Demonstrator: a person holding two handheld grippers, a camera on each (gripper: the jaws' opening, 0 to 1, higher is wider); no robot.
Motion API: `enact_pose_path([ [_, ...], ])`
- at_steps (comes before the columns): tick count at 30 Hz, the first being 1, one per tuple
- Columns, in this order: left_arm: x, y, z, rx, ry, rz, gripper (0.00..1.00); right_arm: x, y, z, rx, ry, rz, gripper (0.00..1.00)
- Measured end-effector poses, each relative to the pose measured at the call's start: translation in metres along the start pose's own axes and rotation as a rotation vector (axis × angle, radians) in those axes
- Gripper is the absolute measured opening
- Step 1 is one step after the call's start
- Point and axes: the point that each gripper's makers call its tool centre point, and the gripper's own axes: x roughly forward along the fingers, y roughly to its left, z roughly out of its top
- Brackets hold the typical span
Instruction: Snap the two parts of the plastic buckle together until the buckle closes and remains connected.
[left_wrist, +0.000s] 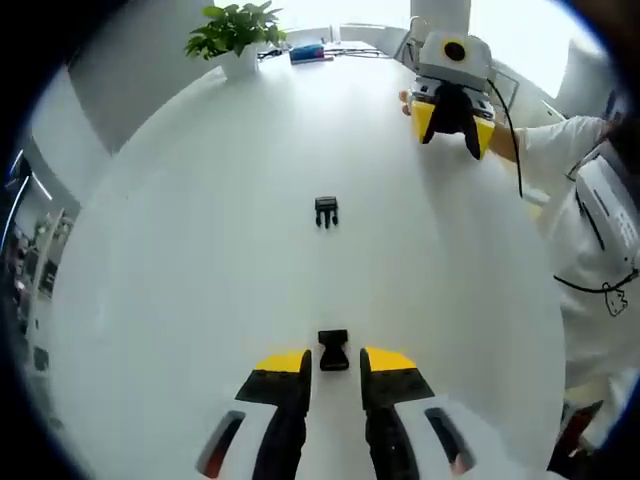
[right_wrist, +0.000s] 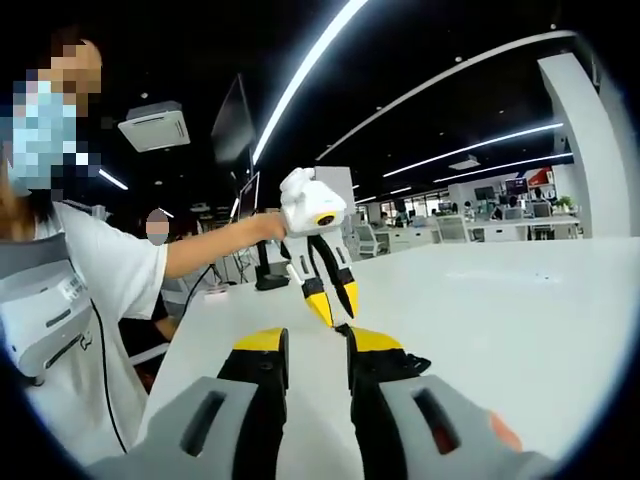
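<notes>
From the left gripper view I see my left tongs (left_wrist: 333, 362) low over the white surface (left_wrist: 200, 250), their yellow-tipped jaws parted. One buckle half (left_wrist: 333, 351) lies on the surface right in the gap between those tips; whether the jaws touch it I cannot tell, and nothing is pinched. The other buckle half (left_wrist: 326, 211) lies farther ahead, near the middle of the surface, well apart from the first and with bare white between them. Beyond it, up and to the right in that view, my right tongs (left_wrist: 452, 128) hang above the surface with a hand behind them, jaws spread and nothing between them. A potted plant (left_wrist: 236, 35) stands at the far edge.

In the right gripper view the right tongs (right_wrist: 318, 352) rise from the bottom, jaws apart with a clear gap and nothing held. Ahead of them the left tongs point down at the surface (right_wrist: 500, 300), tips close to it; the buckle half there is too small to make out. A person (right_wrist: 80, 280) in a white shirt stands at the left.
</notes>
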Motion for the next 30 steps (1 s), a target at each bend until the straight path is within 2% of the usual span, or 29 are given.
enact_pose_path([
  [1,-0.003,-0.002,0.0,-0.009,-0.046,0.006,0.19,0.002,0.0,-0.001,-0.008,0.011,0.007,0.23],
  [2,-0.005,0.0,0.0,-0.017,-0.067,0.014,0.2,0.003,-0.001,-0.002,-0.017,0.025,0.01,0.24],
  [4,-0.01,0.007,-0.005,-0.03,-0.1,0.081,0.22,0.005,-0.004,-0.005,-0.031,0.055,0.014,0.25],
  [5,-0.011,0.006,-0.008,-0.028,-0.113,0.088,0.22,0.006,-0.006,-0.005,-0.033,0.063,0.015,0.25],
  [8,-0.016,0.006,-0.006,-0.054,-0.207,0.111,0.23,0.006,-0.01,-0.003,-0.045,0.074,0.018,0.27],
  [11,-0.017,0.01,-0.003,-0.072,-0.291,0.143,0.32,0.007,-0.017,0.001,-0.061,0.083,0.014,0.28],
  [14,-0.018,0.015,-0.002,-0.102,-0.347,0.173,0.33,0.008,-0.027,0.004,-0.08,0.093,0.005,0.32],
  [16,-0.018,0.017,0.0,-0.137,-0.399,0.197,0.39,0.01,-0.035,0.007,-0.107,0.103,0.001,0.35],
  [18,-0.017,0.019,-0.004,-0.169,-0.401,0.228,0.49,0.013,-0.043,0.007,-0.122,0.115,0.001,0.39],
  [21,-0.014,0.022,-0.007,-0.195,-0.407,0.246,0.52,0.019,-0.055,0.003,-0.136,0.144,0.005,0.44],
  [24,-0.01,0.025,-0.01,-0.234,-0.388,0.269,0.65,0.024,-0.067,-0.001,-0.152,0.183,-0.007,0.47],
  [27,-0.007,0.036,-0.02,-0.207,-0.331,0.324,0.66,0.027,-0.08,0.0,-0.174,0.21,-0.029,0.48],
  [29,-0.006,0.037,-0.02,-0.206,-0.329,0.327,0.66,0.029,-0.087,0.002,-0.175,0.212,-0.03,0.51],
  [30,-0.008,0.041,-0.018,-0.221,-0.348,0.334,0.67,0.031,-0.087,0.004,-0.174,0.214,-0.016,0.54],
])
